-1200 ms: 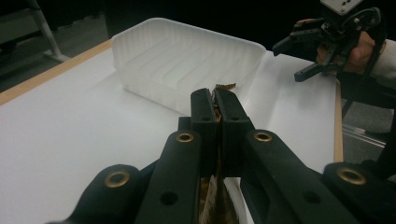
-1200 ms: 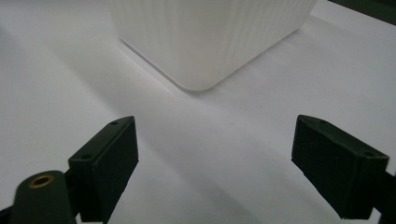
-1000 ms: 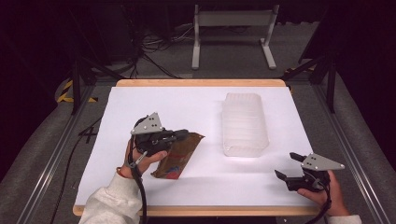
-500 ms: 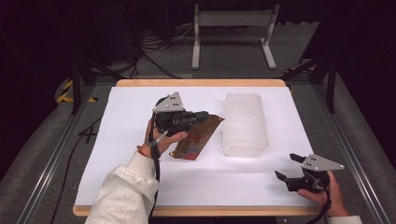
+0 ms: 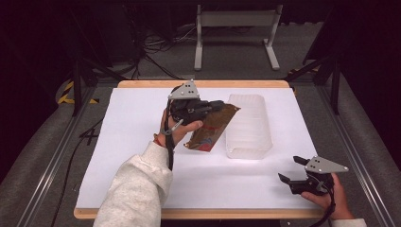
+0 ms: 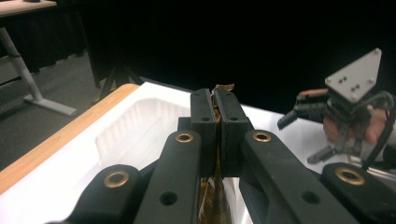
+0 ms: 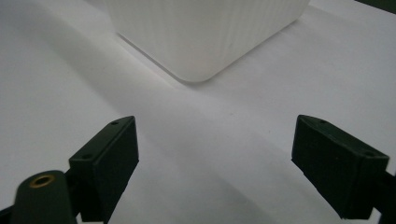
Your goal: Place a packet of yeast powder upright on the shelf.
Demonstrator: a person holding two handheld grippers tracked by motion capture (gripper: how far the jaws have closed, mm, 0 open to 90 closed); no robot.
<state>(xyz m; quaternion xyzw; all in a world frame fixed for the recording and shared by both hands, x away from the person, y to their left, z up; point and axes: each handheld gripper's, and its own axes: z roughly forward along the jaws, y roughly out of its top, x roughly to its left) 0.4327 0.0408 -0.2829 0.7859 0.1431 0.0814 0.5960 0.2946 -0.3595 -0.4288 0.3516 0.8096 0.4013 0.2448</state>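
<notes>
The left gripper [image 5: 208,108] is clamped on a flat shiny brown packet [image 5: 213,127], lifted just left of the ribbed white plastic tub [image 5: 248,125]. The right gripper [image 5: 295,170] waits apart, near right.

Left gripper [image 5: 208,108] with grey three-cornered plate now higher in high view, shifted from lower-left of white sheet up toward frame centre and rightward. Flat brown-and-red foil packet [image 5: 213,127], clamped between closed jaws, carried along: earlier lying left of centre, now tilted, upper corner reaching left rim of translucent white ribbed plastic tray [image 5: 248,125]. Grey-sleeved left forearm [image 5: 137,189] stretches further into frame. In left gripper view, packet edge [image 6: 223,87] pokes above jaws over tray [image 6: 135,126].
</notes>
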